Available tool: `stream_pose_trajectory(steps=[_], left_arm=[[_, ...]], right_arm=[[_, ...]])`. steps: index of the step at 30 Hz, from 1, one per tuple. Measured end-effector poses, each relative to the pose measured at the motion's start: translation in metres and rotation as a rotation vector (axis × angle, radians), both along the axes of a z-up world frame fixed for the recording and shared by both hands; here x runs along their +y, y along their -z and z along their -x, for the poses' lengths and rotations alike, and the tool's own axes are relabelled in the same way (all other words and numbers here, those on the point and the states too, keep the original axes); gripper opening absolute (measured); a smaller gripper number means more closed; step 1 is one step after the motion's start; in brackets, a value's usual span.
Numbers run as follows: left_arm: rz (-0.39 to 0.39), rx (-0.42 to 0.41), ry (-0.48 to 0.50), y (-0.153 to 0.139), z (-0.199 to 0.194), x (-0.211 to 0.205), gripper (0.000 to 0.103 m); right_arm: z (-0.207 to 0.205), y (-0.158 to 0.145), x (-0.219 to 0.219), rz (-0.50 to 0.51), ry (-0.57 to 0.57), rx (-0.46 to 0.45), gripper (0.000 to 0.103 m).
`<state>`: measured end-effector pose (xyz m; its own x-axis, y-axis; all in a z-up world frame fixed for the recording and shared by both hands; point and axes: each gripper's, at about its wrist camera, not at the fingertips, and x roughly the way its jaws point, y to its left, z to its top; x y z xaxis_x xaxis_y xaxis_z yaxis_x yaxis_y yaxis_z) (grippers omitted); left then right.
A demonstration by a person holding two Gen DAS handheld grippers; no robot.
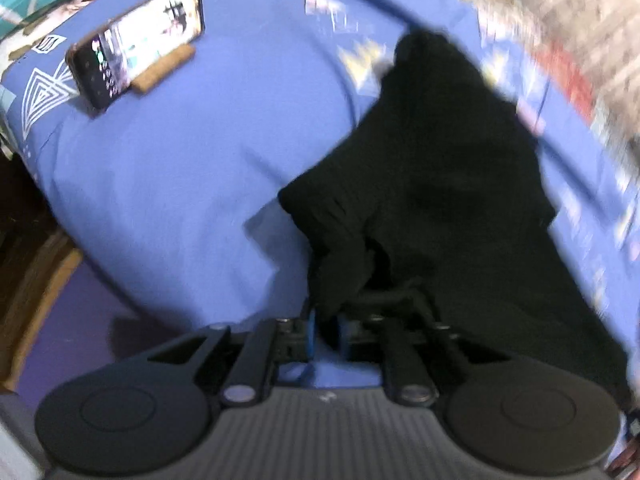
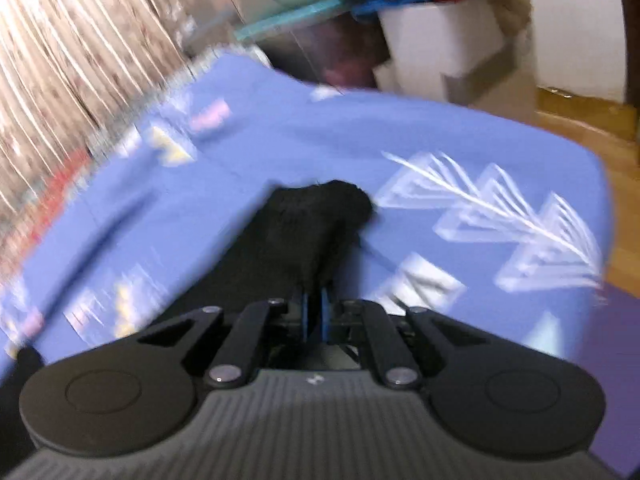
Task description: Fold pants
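We see a pair of black knit pants (image 1: 440,200) lying on a bed covered by a blue sheet with white geometric prints (image 1: 180,200). In the left wrist view the dark fabric runs from the far right part of the bed toward the camera, bunched and wrinkled near the left tool (image 1: 325,326). That tool's blue-padded fingers (image 1: 308,334) stand nearly together, with a gathered fold of the pants pinched between them. In the right wrist view the right tool (image 2: 313,316) is likewise drawn almost closed, and a rounded end of the pants (image 2: 320,220) rises straight out from between its blue pads, the fabric lifted off the sheet there. Both views are smeared by motion blur, so finer detail of the cloth is hard to read. A smartphone with a lit screen (image 1: 136,46) is propped on a small tan wedge (image 1: 164,72) at the far left of the bed, well apart from the pants. Beyond the bed's far corner stands a white bin piled with red and blue items (image 2: 436,40).
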<state>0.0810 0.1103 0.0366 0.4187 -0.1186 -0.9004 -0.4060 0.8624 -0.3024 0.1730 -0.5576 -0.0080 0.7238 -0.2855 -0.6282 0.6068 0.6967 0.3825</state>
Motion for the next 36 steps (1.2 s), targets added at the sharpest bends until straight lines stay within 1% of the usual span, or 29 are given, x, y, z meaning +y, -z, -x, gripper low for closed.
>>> stream_pose_trajectory(steps=[1,2,3,5,6,8,9,10,11,12,13,14,15,17,18,19,20,21,22,23,24,25,26,27,29,30,33,35,36], left_arm=[[-0.021,0.027,0.019,0.005,-0.005,-0.005,0.025],[-0.029,0.025,0.032,0.005,-0.008,-0.005,0.026],[-0.027,0.0,0.044,0.004,-0.011,-0.004,0.03],[-0.031,-0.065,0.033,-0.007,-0.018,0.004,0.03],[-0.053,-0.101,0.014,-0.013,-0.024,0.01,0.031],[-0.103,-0.169,-0.008,-0.025,-0.042,0.023,0.034],[-0.127,-0.201,-0.01,-0.03,-0.056,0.028,0.04],[-0.156,-0.235,-0.003,-0.035,-0.075,0.031,0.043],[-0.188,-0.263,0.008,-0.037,-0.091,0.03,0.052],[-0.242,-0.298,0.027,-0.041,-0.117,0.025,0.06],[-0.298,-0.332,0.055,-0.043,-0.148,0.017,0.062],[-0.332,-0.357,0.089,-0.043,-0.177,0.008,0.07],[-0.341,-0.375,0.118,-0.044,-0.192,0.008,0.084],[-0.33,-0.401,0.162,-0.038,-0.25,-0.007,0.096],[-0.317,-0.407,0.177,-0.034,-0.284,-0.017,0.097],[-0.309,-0.411,0.188,-0.029,-0.301,-0.029,0.097],[-0.3,-0.407,0.201,-0.021,-0.338,-0.041,0.103],[-0.293,-0.4,0.214,-0.013,-0.356,-0.047,0.103],[-0.295,-0.377,0.221,-0.002,-0.385,-0.053,0.103],[-0.304,-0.364,0.219,0.005,-0.385,-0.058,0.085],[-0.316,-0.321,0.203,0.017,-0.404,-0.061,0.03],[-0.294,-0.28,0.205,0.025,-0.408,-0.06,0.01],[-0.218,-0.268,0.212,0.028,-0.406,-0.055,0.01],[-0.132,-0.311,0.222,0.026,-0.395,-0.049,0.01],[-0.055,-0.407,0.292,0.014,-0.352,-0.037,0.01],[-0.005,-0.471,0.336,0.005,-0.322,-0.031,0.01],[0.07,-0.571,0.435,-0.007,-0.232,-0.012,0.01],[0.074,-0.559,0.482,-0.005,-0.183,-0.006,0.01],[0.076,-0.53,0.492,0.001,-0.166,-0.006,0.01]], right_arm=[[0.006,0.006,0.002,0.005,0.007,0.038,0.011],[0.013,0.008,0.005,0.023,0.04,0.066,0.016],[0.016,0.007,0.004,0.031,0.068,0.073,0.019],[0.031,-0.001,0.003,0.033,0.119,0.022,0.02],[0.034,-0.008,0.004,0.047,0.134,-0.006,0.02],[0.03,-0.025,0.01,0.094,0.11,-0.049,0.02],[0.023,-0.034,0.016,0.114,0.075,-0.068,0.02],[0.02,-0.04,0.023,0.12,0.041,-0.082,0.021],[0.009,-0.046,0.03,0.116,-0.002,-0.098,0.022],[0.004,-0.05,0.038,0.107,-0.038,-0.11,0.023],[-0.008,-0.052,0.047,0.089,-0.085,-0.122,0.025],[-0.02,-0.053,0.057,0.07,-0.132,-0.131,0.028],[-0.034,-0.053,0.065,0.054,-0.171,-0.134,0.029],[-0.059,-0.054,0.088,0.031,-0.26,-0.128,0.029],[-0.072,-0.053,0.101,0.026,-0.31,-0.118,0.029],[-0.083,-0.051,0.113,0.026,-0.349,-0.107,0.029],[-0.094,-0.05,0.125,0.028,-0.389,-0.093,0.029],[-0.105,-0.049,0.138,0.03,-0.43,-0.076,0.03],[-0.119,-0.047,0.151,0.03,-0.48,-0.056,0.031],[-0.132,-0.046,0.156,0.031,-0.516,-0.039,0.031],[-0.142,-0.045,0.166,0.033,-0.56,-0.021,0.032],[-0.159,-0.045,0.179,0.041,-0.614,-0.001,0.033],[-0.169,-0.045,0.187,0.049,-0.652,0.012,0.035],[-0.186,-0.047,0.199,0.063,-0.702,0.025,0.036],[-0.212,-0.053,0.221,0.09,-0.776,0.021,0.036],[-0.223,-0.056,0.233,0.103,-0.813,0.015,0.036],[-0.268,-0.064,0.268,0.13,-0.898,-0.002,0.037],[-0.298,-0.072,0.297,0.157,-0.955,-0.019,0.038],[-0.313,-0.076,0.317,0.183,-1.0,-0.025,0.039]])
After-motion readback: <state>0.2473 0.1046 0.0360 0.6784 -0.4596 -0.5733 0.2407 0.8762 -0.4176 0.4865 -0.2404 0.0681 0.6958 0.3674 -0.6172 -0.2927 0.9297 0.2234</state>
